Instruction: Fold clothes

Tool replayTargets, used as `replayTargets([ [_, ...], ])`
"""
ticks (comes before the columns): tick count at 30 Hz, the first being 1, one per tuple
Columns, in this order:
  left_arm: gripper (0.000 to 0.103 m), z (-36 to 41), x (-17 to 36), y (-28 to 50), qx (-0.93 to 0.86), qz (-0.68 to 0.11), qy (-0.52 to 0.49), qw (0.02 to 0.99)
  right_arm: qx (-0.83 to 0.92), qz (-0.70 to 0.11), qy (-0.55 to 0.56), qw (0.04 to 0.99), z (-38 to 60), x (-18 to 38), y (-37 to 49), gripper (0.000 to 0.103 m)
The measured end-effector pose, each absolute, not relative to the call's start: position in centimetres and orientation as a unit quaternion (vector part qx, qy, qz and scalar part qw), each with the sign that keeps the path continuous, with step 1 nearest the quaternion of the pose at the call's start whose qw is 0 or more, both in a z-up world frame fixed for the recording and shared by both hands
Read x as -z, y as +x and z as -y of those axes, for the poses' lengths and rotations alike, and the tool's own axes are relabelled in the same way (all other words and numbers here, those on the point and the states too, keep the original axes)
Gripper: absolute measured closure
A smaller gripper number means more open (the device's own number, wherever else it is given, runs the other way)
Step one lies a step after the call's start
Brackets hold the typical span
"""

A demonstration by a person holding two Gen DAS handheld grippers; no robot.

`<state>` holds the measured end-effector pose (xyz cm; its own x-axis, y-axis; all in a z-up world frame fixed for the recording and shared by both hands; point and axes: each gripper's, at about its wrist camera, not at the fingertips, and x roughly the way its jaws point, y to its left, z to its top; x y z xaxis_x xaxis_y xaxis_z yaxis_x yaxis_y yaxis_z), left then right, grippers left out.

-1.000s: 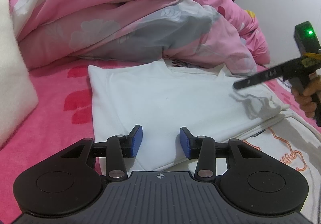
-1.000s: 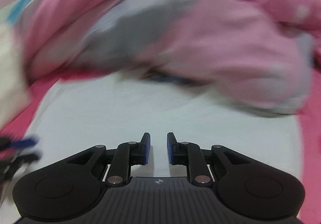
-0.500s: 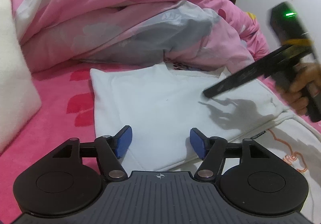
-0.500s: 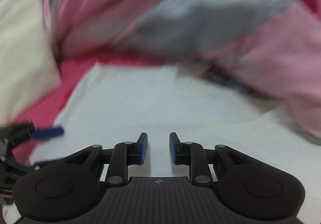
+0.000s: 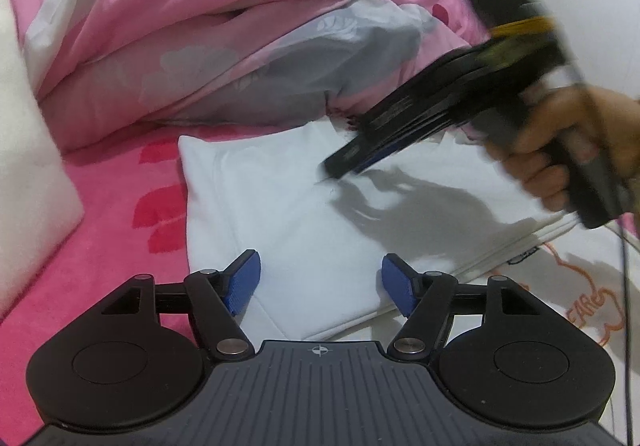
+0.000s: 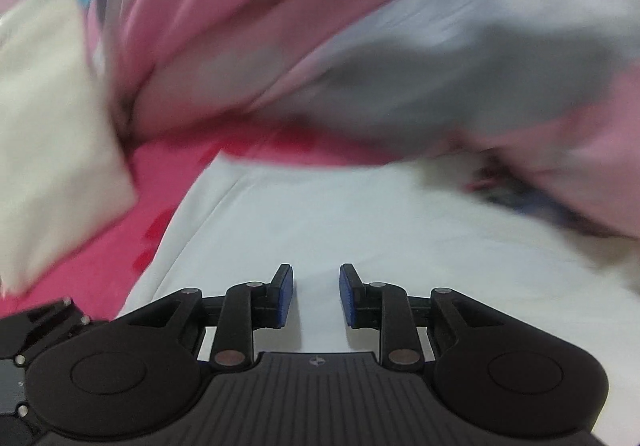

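Observation:
A folded white garment lies flat on the pink bed sheet; it also fills the lower middle of the right wrist view. My left gripper is open and empty, just above the garment's near edge. My right gripper has its jaws a little apart with nothing between them, low over the garment. In the left wrist view the right gripper comes in from the right, its tips down near the garment's middle.
A bunched pink and grey duvet lies along the garment's far side. A white pillow stands at the left. Another white garment with an orange print lies under the folded one at the right. The right wrist view is motion-blurred.
My left gripper opened wider and stayed in place. My right gripper swept left across the garment to its middle, jaws staying slightly apart.

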<state>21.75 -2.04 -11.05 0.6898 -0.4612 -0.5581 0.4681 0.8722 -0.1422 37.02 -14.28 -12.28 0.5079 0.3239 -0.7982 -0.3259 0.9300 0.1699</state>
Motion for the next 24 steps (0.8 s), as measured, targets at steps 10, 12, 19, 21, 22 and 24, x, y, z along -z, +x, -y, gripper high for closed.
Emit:
replayTargets([
  [10, 0.035, 1.8, 11.2, 21.9, 0.255, -0.304, 0.0, 0.918, -0.089, -0.379, 0.045, 0.92, 16.8, 10.4, 37.6, 0.077],
  [12, 0.035, 1.8, 11.2, 22.0, 0.255, -0.304, 0.001, 0.918, -0.098, -0.368, 0.062, 0.922, 18.7, 9.7, 35.1, 0.077],
  [19, 0.035, 1.7, 11.1, 22.1, 0.255, -0.304, 0.001, 0.918, 0.011, -0.38, 0.142, 0.914, 31.2, 12.7, 25.9, 0.081],
  [21, 0.035, 1.6, 11.1, 22.1, 0.256, -0.305, 0.001, 0.918, 0.058, -0.363, 0.198, 0.909, 35.6, 13.0, 22.9, 0.084],
  [22, 0.035, 1.6, 11.1, 22.0, 0.256, -0.305, 0.001, 0.917, 0.071, -0.348, 0.238, 0.904, 37.2, 12.5, 21.5, 0.083],
  [24, 0.034, 1.6, 11.1, 22.1, 0.256, -0.306, 0.001, 0.917, 0.076, -0.32, 0.25, 0.911, 37.8, 11.0, 19.7, 0.08],
])
